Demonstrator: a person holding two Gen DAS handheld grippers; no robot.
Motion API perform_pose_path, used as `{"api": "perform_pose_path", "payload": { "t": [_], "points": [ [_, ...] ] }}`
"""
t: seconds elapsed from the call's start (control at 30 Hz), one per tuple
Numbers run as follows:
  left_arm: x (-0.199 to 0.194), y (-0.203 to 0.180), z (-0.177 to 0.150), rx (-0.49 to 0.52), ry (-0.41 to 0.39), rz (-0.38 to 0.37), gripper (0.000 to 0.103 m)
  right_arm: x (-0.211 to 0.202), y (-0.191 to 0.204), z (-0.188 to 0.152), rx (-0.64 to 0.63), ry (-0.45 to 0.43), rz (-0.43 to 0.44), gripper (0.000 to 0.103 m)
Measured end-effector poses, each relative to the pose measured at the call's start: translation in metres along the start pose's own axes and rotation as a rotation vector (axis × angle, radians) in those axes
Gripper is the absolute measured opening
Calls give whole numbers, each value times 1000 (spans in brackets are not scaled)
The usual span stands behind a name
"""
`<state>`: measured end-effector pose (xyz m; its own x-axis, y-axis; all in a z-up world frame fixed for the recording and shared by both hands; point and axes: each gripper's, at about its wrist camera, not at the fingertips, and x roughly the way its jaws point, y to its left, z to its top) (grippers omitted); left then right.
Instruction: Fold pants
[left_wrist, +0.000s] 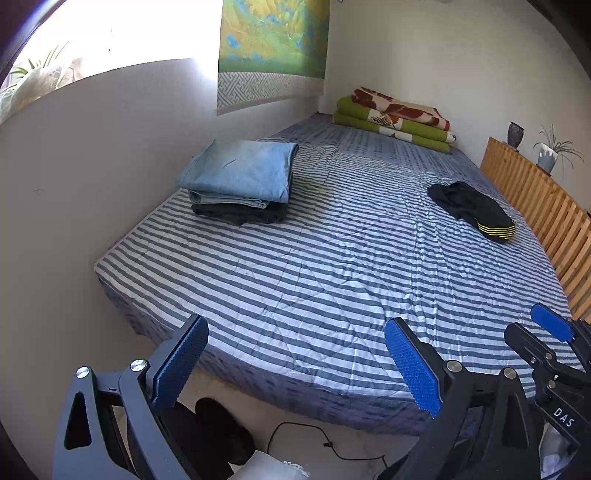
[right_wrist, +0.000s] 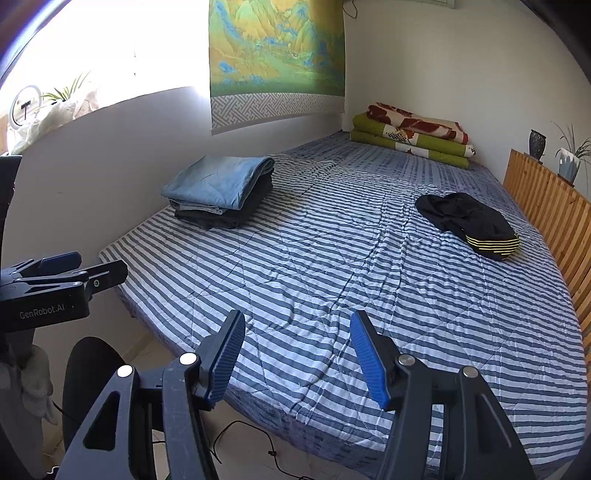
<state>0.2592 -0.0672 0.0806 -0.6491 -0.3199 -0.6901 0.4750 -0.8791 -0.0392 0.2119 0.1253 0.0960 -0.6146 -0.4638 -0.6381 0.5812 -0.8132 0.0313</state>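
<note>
A bed (right_wrist: 332, 266) covered by a blue-and-white striped quilt fills most of both views, with a wooden slatted rail (right_wrist: 546, 206) along its right side. At the far end a pile of three folded blankets (right_wrist: 410, 136) is seen, two green and one red-and-cream on top. Near the wall on the left a stack (right_wrist: 221, 192) of three folded garments is laid: light blue denim on top, paler denim beneath, a dark one at the bottom. One pair of black pants (right_wrist: 469, 221) is left unfolded and crumpled on the right side of the bed near the rail, with a yellow-striped band shown at its near end. Two pots (right_wrist: 537, 144) are stood on the rail's ledge.

The left tool (left_wrist: 295, 365) is held wide above the bed's near edge, with nothing between its blue pads. The right tool (right_wrist: 297, 360) is held about half open, also empty. Both are well apart from the pants.
</note>
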Motion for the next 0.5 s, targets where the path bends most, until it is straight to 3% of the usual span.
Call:
{"api": "perform_pose_path", "payload": {
  "t": [0.5],
  "points": [
    [20, -5, -9, 1, 42, -14, 98, 9, -10, -8, 32, 25, -7, 56]
  ]
}}
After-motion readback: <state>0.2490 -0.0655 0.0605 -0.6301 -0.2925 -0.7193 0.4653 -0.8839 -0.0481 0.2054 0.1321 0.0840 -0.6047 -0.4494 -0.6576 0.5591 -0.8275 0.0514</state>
